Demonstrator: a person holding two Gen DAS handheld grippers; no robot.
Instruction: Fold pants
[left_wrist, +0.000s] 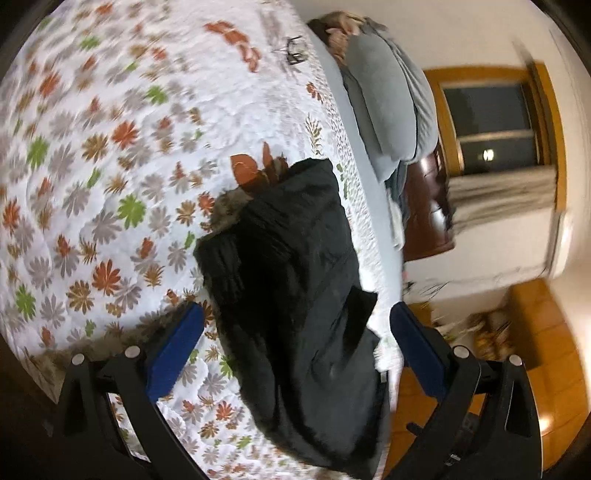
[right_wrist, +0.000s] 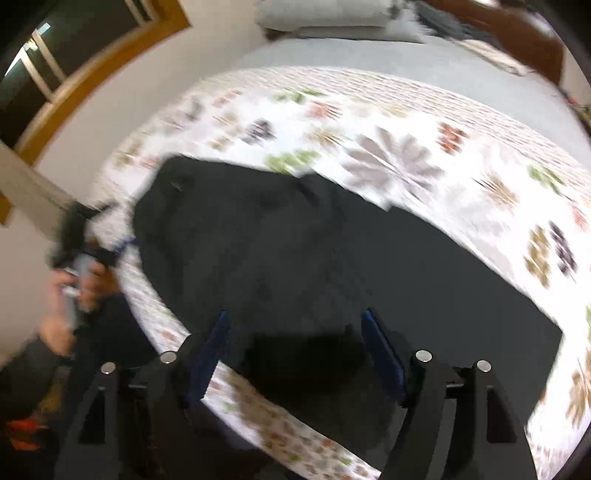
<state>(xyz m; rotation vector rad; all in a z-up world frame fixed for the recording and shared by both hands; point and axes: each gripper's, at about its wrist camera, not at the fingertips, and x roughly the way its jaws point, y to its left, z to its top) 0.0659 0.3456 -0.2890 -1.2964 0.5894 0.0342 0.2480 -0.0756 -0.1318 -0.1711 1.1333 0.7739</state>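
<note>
Black pants lie in a folded strip on the flowered quilt, near the bed's edge. My left gripper is open; its blue pads stand apart on either side of the pants without pressing them. In the right wrist view the pants spread wide across the quilt. My right gripper hovers over the near part of the pants, open with nothing pinched between its pads. The left gripper shows blurred at the left, held by a hand.
Grey pillows and a brown headboard are at the bed's head. Glasses lie on the quilt. Beyond the bed edge are a wooden floor and a wood-framed window. A grey sheet covers the far part.
</note>
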